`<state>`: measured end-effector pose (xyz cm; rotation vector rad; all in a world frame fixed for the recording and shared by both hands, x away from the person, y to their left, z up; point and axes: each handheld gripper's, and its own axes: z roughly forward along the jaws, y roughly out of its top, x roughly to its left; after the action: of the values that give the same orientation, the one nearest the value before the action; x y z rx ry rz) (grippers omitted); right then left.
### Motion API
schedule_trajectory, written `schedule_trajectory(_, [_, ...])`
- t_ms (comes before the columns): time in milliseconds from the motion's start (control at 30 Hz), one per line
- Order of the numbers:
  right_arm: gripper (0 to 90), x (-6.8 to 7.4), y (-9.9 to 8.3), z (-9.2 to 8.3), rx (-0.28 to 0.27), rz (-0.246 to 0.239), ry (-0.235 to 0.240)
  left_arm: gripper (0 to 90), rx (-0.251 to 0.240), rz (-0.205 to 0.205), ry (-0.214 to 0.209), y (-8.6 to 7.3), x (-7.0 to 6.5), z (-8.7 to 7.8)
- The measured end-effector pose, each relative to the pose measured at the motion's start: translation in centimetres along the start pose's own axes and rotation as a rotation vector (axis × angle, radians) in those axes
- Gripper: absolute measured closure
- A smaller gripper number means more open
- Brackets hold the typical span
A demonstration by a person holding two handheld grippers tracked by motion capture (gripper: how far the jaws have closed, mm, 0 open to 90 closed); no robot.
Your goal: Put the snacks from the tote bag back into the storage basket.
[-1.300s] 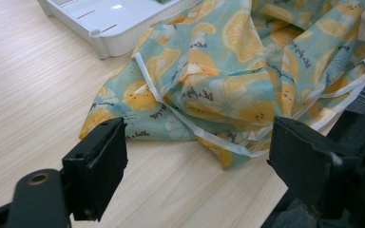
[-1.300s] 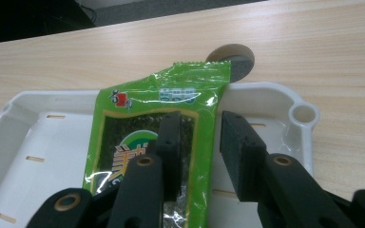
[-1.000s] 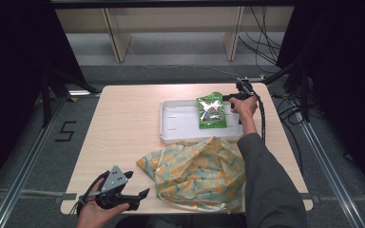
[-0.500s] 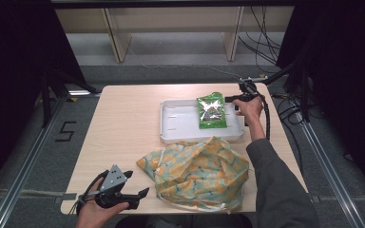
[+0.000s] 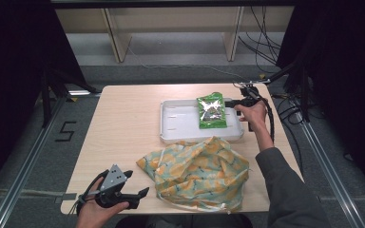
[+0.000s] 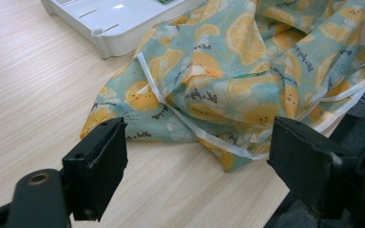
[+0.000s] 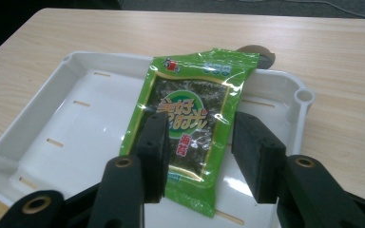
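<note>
A green snack packet (image 5: 212, 111) (image 7: 195, 118) lies flat at the right end of a white tray (image 5: 180, 123) (image 7: 76, 118). My right gripper (image 5: 229, 102) (image 7: 197, 128) reaches in over the tray's right rim. It is open, with its jaws apart just above the packet's lower half. A crumpled cloth bag (image 5: 197, 173) (image 6: 237, 80) with an orange-slice print lies in front of the tray. My left gripper (image 5: 138, 183) (image 6: 197, 142) is open at the table's front left, its jaws pointing at the bag's near corner with nothing between them.
White drawstrings (image 6: 204, 135) trail from the bag's edge. The tray's near corner (image 6: 100, 33) touches the bag. The table's front edge (image 5: 123, 211) runs just below my left hand. Cables (image 5: 271, 118) hang off the table's right side.
My right gripper has shifted only slightly at the tray's right rim. The packet, the bag and my left gripper stay where they were.
</note>
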<state>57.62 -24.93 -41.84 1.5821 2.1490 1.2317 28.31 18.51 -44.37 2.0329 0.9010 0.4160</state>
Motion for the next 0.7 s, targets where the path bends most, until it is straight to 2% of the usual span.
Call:
schedule_trajectory(33, [57.2, 0.0, 0.0, -0.2, 0.004, -0.025, -0.021, 20.0, -0.005, -0.006, 0.002, 0.0, 0.0, 0.0])
schedule_trajectory(67, [57.0, 0.3, 0.0, -0.5, 0.016, -0.016, -0.015, 19.9, -0.013, -0.009, 0.006, -0.1, -0.1, 0.1])
schedule_trajectory(133, [54.7, 0.1, -0.1, -1.1, 0.018, -0.043, -0.008, 19.9, -0.013, -0.014, 0.007, -0.1, -0.1, 0.1])
schedule_trajectory(167, [53.7, 0.5, -0.2, -1.2, 0.001, -0.020, 0.005, 19.9, -0.013, -0.014, 0.003, -0.1, 0.0, 0.1])
schedule_trajectory(233, [53.0, 0.4, -0.2, -1.8, 0.013, -0.061, -0.003, 19.9, -0.011, -0.017, 0.008, -0.1, -0.1, 0.1])
schedule_trajectory(267, [52.3, 0.5, -0.4, -1.8, -0.022, -0.056, 0.022, 19.9, -0.006, -0.011, 0.005, -0.1, 0.0, 0.1])
schedule_trajectory(300, [51.8, 0.6, -0.5, -2.3, -0.008, -0.065, 0.015, 19.9, 0.012, 0.007, 0.006, 0.0, 0.1, 0.0])
schedule_trajectory(333, [51.7, 0.7, -0.5, -2.6, 0.013, -0.082, 0.005, 19.9, 0.015, -0.011, 0.015, -0.1, 0.1, 0.0])
schedule_trajectory(367, [51.4, 1.1, -0.7, -2.9, 0.015, -0.042, 0.012, 19.9, 0.014, 0.003, 0.015, -0.1, 0.2, 0.0])
schedule_trajectory(400, [51.1, 1.0, -0.7, -3.1, 0.003, -0.082, 0.027, 19.9, 0.002, -0.010, 0.004, -0.1, 0.1, 0.1])
schedule_trajectory(433, [50.8, 1.7, -0.9, -3.6, 0.038, -0.034, 0.013, 19.9, 0.009, -0.002, 0.006, -0.1, 0.2, 0.0])
schedule_trajectory(467, [50.4, 1.5, -1.0, -3.7, 0.019, -0.085, 0.008, 19.9, 0.010, 0.005, 0.003, 0.0, 0.2, 0.0])
schedule_trajectory(500, [50.1, 1.6, -1.1, -3.8, 0.013, -0.089, 0.026, 19.9, 0.015, 0.006, 0.004, 0.0, 0.2, 0.0])
schedule_trajectory(533, [49.9, 1.7, -1.2, -4.1, 0.020, -0.111, 0.014, 19.9, 0.013, -0.014, 0.004, -0.1, 0.1, 0.1])
schedule_trajectory(567, [49.7, 1.8, -1.3, -4.3, 0.016, -0.107, 0.031, 19.9, 0.015, -0.015, 0.002, -0.1, 0.1, 0.1])
schedule_trajectory(600, [49.3, 1.9, -1.4, -4.4, 0.008, -0.118, 0.033, 19.9, 0.014, -0.017, 0.003, -0.1, 0.1, 0.1])
schedule_trajectory(633, [48.9, 2.2, -1.6, -4.6, 0.011, -0.100, 0.032, 19.9, 0.014, -0.018, 0.003, -0.1, 0.1, 0.1])
schedule_trajectory(667, [48.7, 2.4, -1.7, -4.8, 0.004, -0.109, 0.042, 19.9, 0.014, -0.016, 0.014, -0.1, 0.0, 0.1])
schedule_trajectory(700, [48.4, 2.6, -1.9, -5.0, 0.006, -0.108, 0.043, 19.9, 0.016, 0.005, 0.014, 0.0, 0.2, 0.1])
